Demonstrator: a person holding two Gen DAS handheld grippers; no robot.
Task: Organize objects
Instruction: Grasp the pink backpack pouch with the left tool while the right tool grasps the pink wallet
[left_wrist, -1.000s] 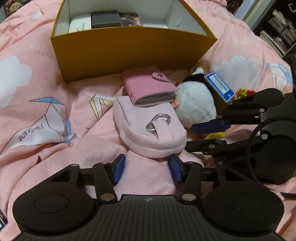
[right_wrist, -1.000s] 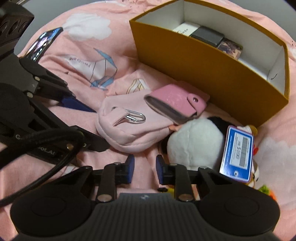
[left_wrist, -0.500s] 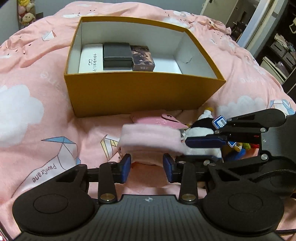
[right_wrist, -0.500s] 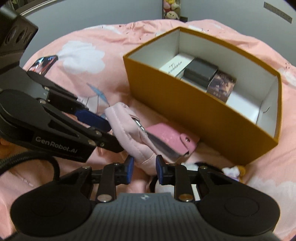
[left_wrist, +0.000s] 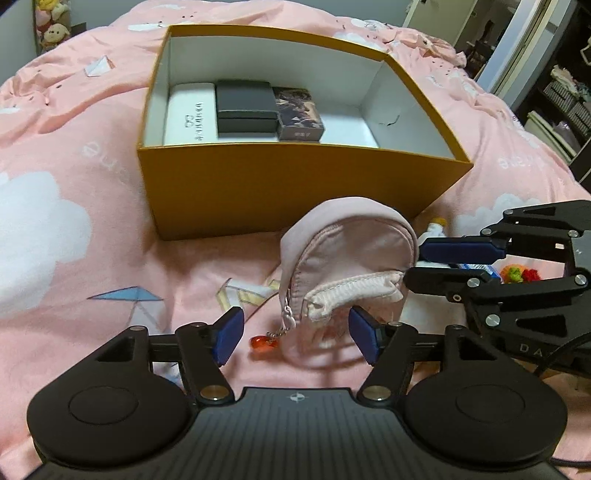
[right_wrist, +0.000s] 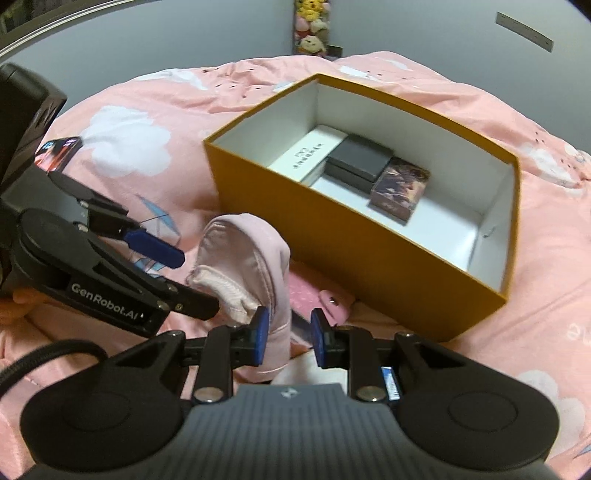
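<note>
Left wrist view: our left gripper (left_wrist: 295, 334) stands open, the pink pouch (left_wrist: 347, 258) hanging just ahead of it above the bed (left_wrist: 66, 229). Our right gripper (right_wrist: 287, 338) pinches the pouch's edge. Beyond both, the yellow box (left_wrist: 295, 192) already holds three small boxes (left_wrist: 243, 110). Left to do, we judge: pouch, pink wallet (right_wrist: 325, 297) and plush toy beneath the right gripper.
</note>
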